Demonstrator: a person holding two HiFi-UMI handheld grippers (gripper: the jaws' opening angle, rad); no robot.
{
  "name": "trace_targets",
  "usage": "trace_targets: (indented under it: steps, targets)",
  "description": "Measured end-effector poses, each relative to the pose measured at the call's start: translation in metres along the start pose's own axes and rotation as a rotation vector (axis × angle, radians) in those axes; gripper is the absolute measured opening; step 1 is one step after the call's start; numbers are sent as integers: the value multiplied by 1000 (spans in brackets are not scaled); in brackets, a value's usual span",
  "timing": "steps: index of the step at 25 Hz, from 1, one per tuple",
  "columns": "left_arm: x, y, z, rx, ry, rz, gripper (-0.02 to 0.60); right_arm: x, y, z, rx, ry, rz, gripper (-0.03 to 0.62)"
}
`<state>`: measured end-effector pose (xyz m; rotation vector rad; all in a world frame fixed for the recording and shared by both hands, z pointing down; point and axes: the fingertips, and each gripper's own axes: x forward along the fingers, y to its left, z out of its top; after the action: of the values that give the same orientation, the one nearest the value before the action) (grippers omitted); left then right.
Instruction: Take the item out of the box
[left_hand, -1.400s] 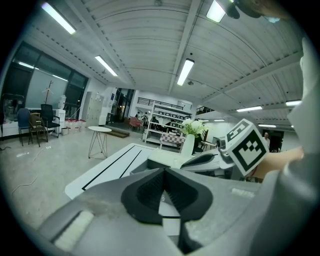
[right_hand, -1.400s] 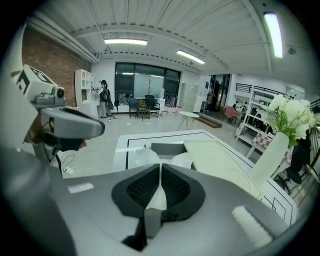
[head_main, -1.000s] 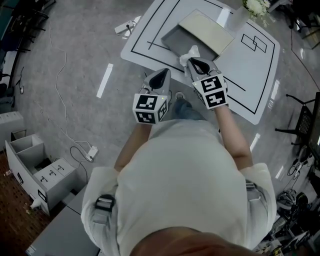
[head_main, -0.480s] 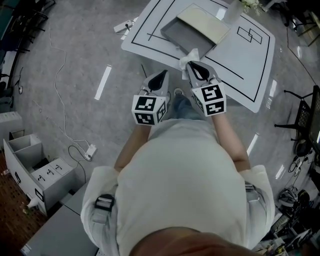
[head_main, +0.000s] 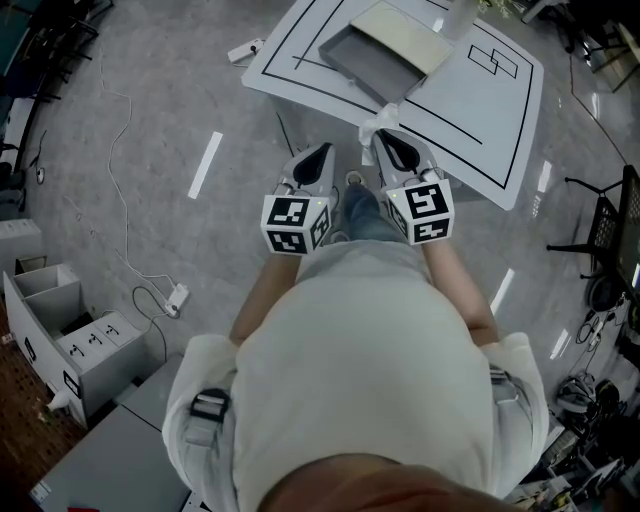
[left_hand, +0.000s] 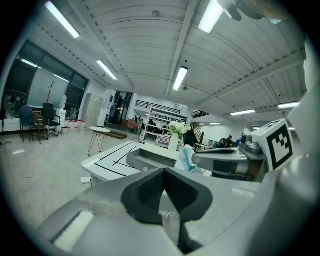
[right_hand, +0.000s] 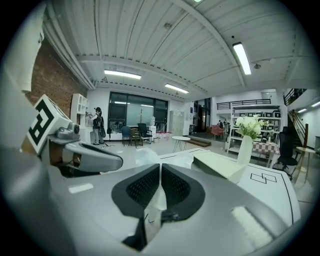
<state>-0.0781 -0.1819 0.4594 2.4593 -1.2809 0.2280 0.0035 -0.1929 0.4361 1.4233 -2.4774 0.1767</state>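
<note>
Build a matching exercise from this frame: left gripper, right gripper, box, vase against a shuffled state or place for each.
Things:
1. left gripper
2. right gripper
3. box
4. vase

States:
A. lid open, on the table
B. shut on the white bag
C. upright, holding white flowers
D. shut, nothing between its jaws

Pairs: 1-D, 2-B, 3-A, 4-C
</note>
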Motion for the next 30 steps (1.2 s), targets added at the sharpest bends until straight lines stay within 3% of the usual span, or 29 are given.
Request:
trace_targets:
  steps: [13, 30]
  targets:
    - [-24, -13, -24, -26, 5, 33, 0, -36, 13, -8, 34, -67, 8, 12]
    - [-17, -14, -16, -10, 3, 15, 0, -33, 9, -5, 27, -77, -10, 9]
